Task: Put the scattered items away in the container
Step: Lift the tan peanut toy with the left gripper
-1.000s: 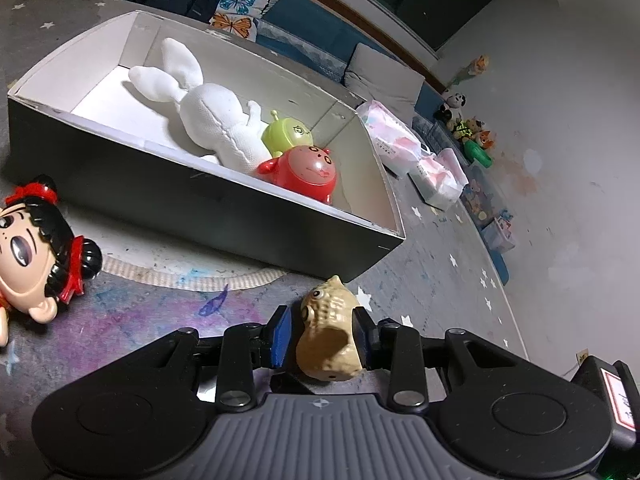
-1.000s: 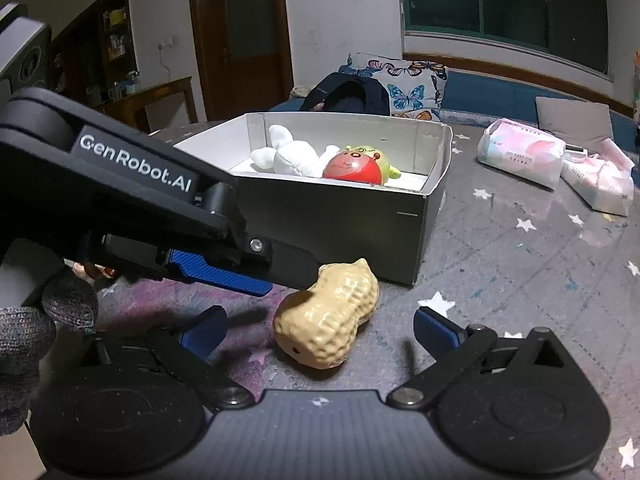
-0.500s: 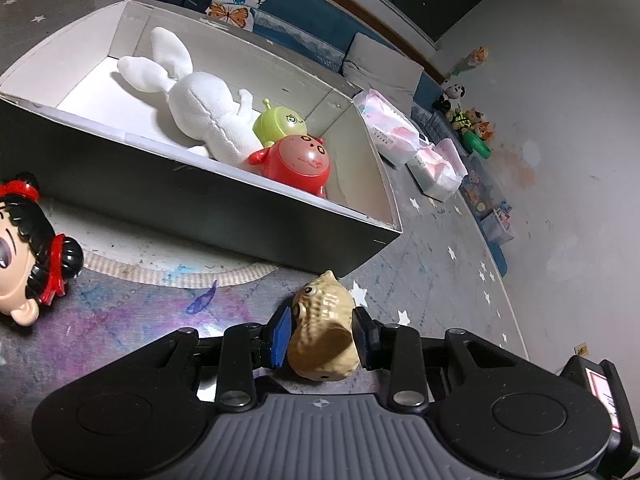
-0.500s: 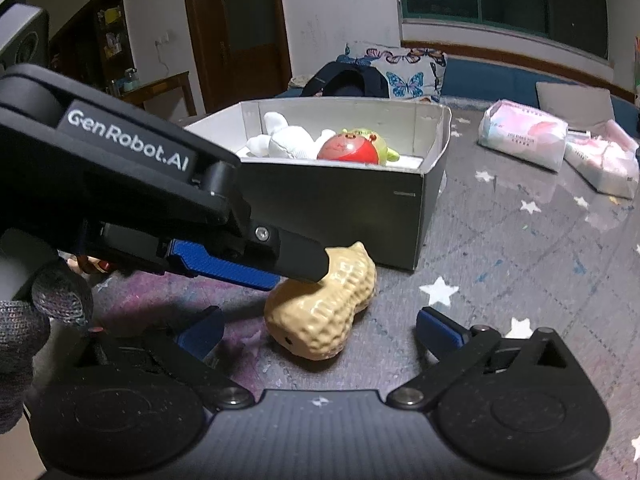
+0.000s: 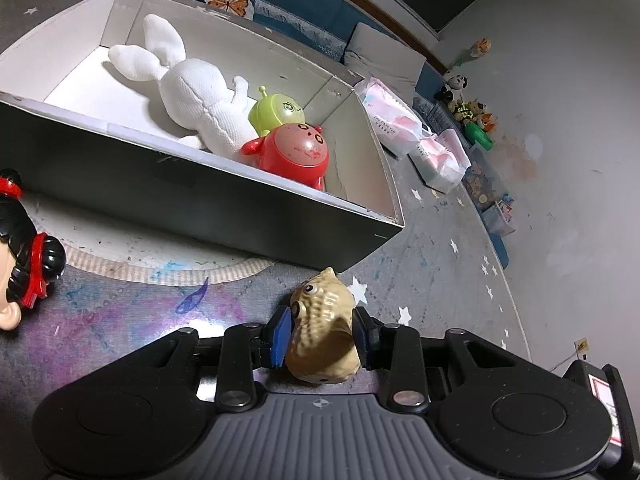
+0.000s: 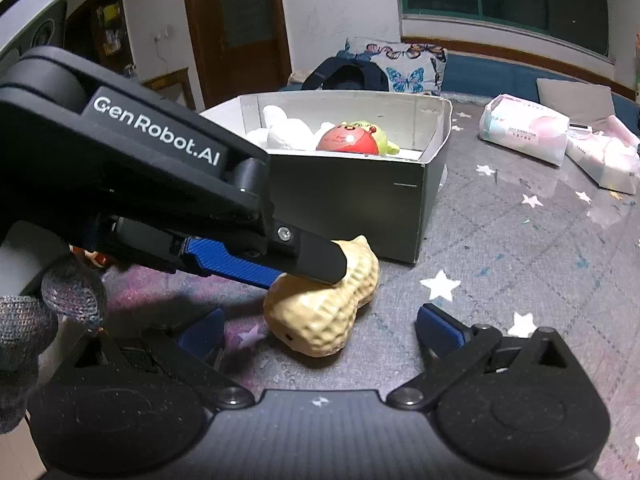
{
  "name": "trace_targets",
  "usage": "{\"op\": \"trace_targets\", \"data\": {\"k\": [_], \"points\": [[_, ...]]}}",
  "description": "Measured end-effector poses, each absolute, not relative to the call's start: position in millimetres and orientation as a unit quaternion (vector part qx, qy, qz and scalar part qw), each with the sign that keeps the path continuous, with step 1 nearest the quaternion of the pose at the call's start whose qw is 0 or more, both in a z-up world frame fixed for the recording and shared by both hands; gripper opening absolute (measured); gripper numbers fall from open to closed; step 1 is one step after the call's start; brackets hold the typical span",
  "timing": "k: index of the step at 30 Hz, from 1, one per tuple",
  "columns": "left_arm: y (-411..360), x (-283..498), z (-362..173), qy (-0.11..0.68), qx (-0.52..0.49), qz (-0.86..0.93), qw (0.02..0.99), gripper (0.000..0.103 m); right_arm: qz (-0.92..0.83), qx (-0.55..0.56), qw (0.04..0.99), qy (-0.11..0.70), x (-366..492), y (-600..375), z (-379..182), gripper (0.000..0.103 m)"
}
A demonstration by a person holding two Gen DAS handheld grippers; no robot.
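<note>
Left gripper (image 5: 320, 336): blue pads pressed on both sides of the peanut toy (image 5: 322, 334), which sits on the star-patterned mat (image 5: 432, 264) just in front of the box (image 5: 224, 208), near the box's right front corner.
Doll head (image 5: 24, 264): black hair, red bows; on the mat well left of the box's front wall, partly cut off by the edge of the view.
Box contents, left to right: white plush rabbit (image 5: 192, 96), green toy (image 5: 276, 110) touching it, red round toy (image 5: 296, 152) just in front of the green one, close to the box's right wall.
Tissue packs (image 5: 416, 136): two, on the mat right of the box.
Right gripper (image 6: 320, 328): fingers spread wide apart, holding nothing, with the peanut toy (image 6: 324, 312) lying between them, in front of the box (image 6: 360, 208).
</note>
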State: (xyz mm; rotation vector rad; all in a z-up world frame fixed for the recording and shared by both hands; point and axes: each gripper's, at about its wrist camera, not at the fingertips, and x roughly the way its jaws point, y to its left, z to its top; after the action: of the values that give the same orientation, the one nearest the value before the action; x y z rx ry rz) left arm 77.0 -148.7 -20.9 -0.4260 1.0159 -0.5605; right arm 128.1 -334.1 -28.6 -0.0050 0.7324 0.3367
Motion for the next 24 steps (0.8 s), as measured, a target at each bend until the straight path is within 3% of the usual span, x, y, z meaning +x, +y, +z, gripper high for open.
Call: {"op": "trace_targets", "data": {"k": [11,21,24], "points": [[-151,79,-21,0.481,-0.199,-0.26,0.813,0.035,0.166,0.022,0.925,0.341,125,-340,-28,0.103],[-154,80,-19,0.482,-0.196,-0.26,0.813,0.035,0.16,0.035,0.928,0.333,127,-347,-24,0.085],[-154,81,-18,0.481,-0.197,-0.261,0.814,0.035,0.164,0.031,0.928,0.332,128,-346,-23,0.084]]}}
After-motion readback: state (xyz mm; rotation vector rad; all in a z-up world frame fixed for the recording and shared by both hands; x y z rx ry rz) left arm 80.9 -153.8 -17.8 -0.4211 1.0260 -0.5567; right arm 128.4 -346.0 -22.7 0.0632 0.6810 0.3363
